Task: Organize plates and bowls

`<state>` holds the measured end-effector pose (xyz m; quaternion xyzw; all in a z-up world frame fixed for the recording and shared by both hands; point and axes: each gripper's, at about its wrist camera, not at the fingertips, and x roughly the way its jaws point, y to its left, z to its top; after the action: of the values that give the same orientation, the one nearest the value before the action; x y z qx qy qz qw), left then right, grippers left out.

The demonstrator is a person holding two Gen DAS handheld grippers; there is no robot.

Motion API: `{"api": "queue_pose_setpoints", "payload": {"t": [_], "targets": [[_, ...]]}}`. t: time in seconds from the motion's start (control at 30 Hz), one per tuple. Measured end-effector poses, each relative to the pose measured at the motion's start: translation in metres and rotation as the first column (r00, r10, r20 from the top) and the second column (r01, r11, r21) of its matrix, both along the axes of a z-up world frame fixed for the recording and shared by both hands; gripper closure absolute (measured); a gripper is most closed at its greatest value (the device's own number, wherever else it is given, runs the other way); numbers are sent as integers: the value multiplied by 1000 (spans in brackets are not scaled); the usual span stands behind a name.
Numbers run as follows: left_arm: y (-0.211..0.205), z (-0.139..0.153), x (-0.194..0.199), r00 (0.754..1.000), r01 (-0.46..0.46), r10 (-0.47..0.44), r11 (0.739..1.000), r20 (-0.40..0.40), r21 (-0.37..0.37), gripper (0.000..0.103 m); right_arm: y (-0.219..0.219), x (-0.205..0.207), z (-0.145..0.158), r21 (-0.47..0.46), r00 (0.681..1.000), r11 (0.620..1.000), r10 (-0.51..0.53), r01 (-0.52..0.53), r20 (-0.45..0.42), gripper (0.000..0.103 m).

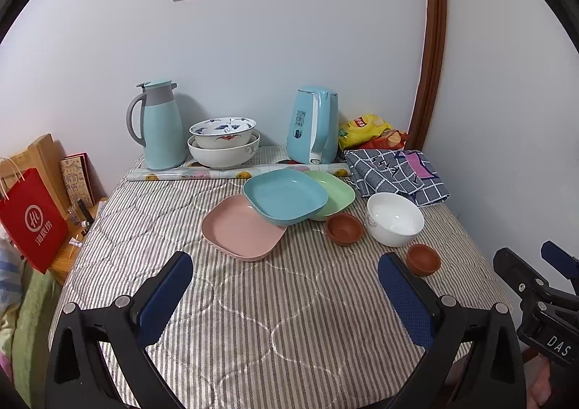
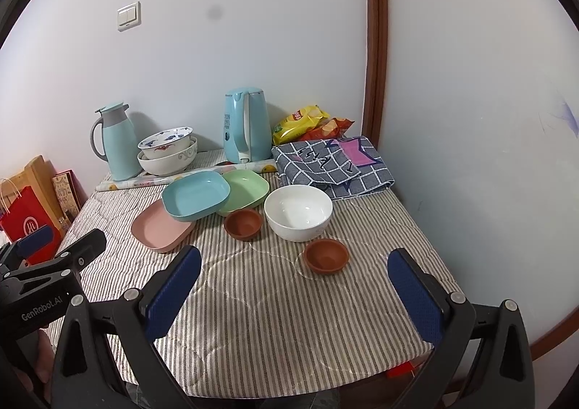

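Note:
A blue plate (image 1: 284,197) lies tilted on a pink plate (image 1: 242,228) and a green plate (image 1: 334,192) on the striped table. A white bowl (image 1: 395,219) stands to their right, with one brown bowl (image 1: 344,228) beside it and another brown bowl (image 1: 423,258) nearer. Two patterned bowls (image 1: 223,141) sit stacked at the back. My left gripper (image 1: 286,264) is open and empty, short of the pink plate. My right gripper (image 2: 295,264) is open and empty, with the near brown bowl (image 2: 326,256) just beyond its fingertips; the white bowl (image 2: 298,211) and the plates (image 2: 197,195) lie farther.
A blue jug (image 1: 161,126), a blue kettle (image 1: 315,126), snack bags (image 1: 369,130), a rolled sheet (image 1: 235,172) and a folded checked cloth (image 1: 394,173) line the back. A red bag (image 1: 32,220) stands left of the table. A wall runs along the right side.

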<state>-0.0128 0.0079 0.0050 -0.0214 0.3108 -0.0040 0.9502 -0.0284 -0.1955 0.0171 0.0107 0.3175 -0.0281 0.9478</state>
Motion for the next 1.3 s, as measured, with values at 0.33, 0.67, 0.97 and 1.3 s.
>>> {"api": "queue_pose_setpoints", "payload": {"t": [0.33,0.67,0.97,1.3], "targets": [[-1,0,-1,1000,2,-2,1000,1,-2,0,-1,-1,-1,3,1000,1000,-7,7,1,1],[0,3,-3,1000,-7,7,1000,4,4,0,-1,-1,-2,1,1000,1000,-11,11,0,1],[0,6,-6,1000,4,-4,1000,-2,6,0,3,-4,-2,-28,1000,1000,-8,8,-5,1],[1,7,-5,1000,5,-5,1000,-5,2,0,-2,-3,3,10,1000,1000,-3,3,-2,1]]}}
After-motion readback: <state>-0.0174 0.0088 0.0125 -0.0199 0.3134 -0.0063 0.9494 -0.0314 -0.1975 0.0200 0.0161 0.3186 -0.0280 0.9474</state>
